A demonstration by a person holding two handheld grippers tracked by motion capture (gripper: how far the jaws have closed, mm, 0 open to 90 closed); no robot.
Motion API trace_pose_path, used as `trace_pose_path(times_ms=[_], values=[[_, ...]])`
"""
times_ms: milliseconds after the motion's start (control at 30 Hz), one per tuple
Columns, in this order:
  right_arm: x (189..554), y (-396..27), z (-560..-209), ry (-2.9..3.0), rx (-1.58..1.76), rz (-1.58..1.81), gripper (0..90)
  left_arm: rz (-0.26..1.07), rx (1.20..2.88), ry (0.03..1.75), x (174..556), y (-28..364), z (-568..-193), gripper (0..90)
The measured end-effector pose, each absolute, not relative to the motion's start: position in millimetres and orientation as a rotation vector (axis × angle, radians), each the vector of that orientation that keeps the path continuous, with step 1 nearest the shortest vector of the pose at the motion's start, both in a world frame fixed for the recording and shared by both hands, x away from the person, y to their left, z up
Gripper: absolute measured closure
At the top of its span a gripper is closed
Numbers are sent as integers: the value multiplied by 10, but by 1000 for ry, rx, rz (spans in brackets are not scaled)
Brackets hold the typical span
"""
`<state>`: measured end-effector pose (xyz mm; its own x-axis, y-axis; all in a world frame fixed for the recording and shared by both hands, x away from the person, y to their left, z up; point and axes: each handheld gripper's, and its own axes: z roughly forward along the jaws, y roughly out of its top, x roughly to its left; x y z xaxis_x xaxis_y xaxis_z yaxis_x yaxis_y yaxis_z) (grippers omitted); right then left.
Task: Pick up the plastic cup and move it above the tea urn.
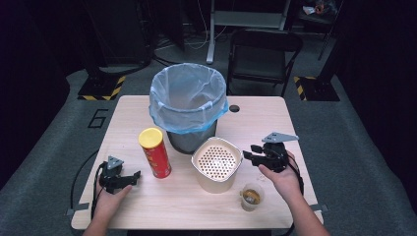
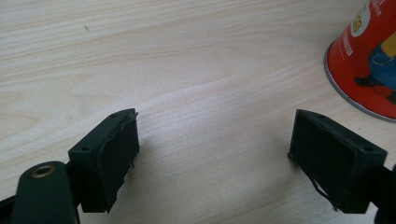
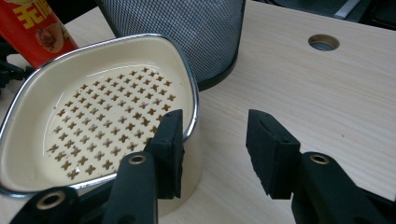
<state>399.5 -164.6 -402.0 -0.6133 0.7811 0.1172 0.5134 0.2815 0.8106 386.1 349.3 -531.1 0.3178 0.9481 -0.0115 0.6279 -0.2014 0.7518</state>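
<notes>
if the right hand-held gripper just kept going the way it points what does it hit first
Probably the cream strainer container: the right hand-held gripper, jaws open and empty, aims past its near rim. Beyond it stands the mesh bin. Depth is unclear, so it might slip by the rim along the table.

Tongs [image 3: 212, 151] apart, empty, beside strainer bowl [image 3: 100, 112]

A lab or test studio, not a home: the pale wooden worktop [image 1: 147, 118] stands alone on grey carpet marked with a taped numeral 6 [image 1: 98, 118], ringed by black curtains, hazard-striped stand bases [image 1: 101, 92], a folding chair [image 1: 263, 55] and loose cables.
</notes>
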Motion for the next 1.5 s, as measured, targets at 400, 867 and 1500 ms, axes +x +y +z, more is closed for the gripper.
trace_pose_path(times_ms=[400,867,1500], values=[[4153,-1389,-4147,2334,1141,1195,693,617,1924,1390,3862,3494,-5310,151],[4056,-1348,-4167,2344,1096,1208,759,617,1924,1390,3862,3494,-5311,151],[3846,-1345,-4153,2404,1041,1262,691,617,1924,1390,3861,3493,-5311,151]])
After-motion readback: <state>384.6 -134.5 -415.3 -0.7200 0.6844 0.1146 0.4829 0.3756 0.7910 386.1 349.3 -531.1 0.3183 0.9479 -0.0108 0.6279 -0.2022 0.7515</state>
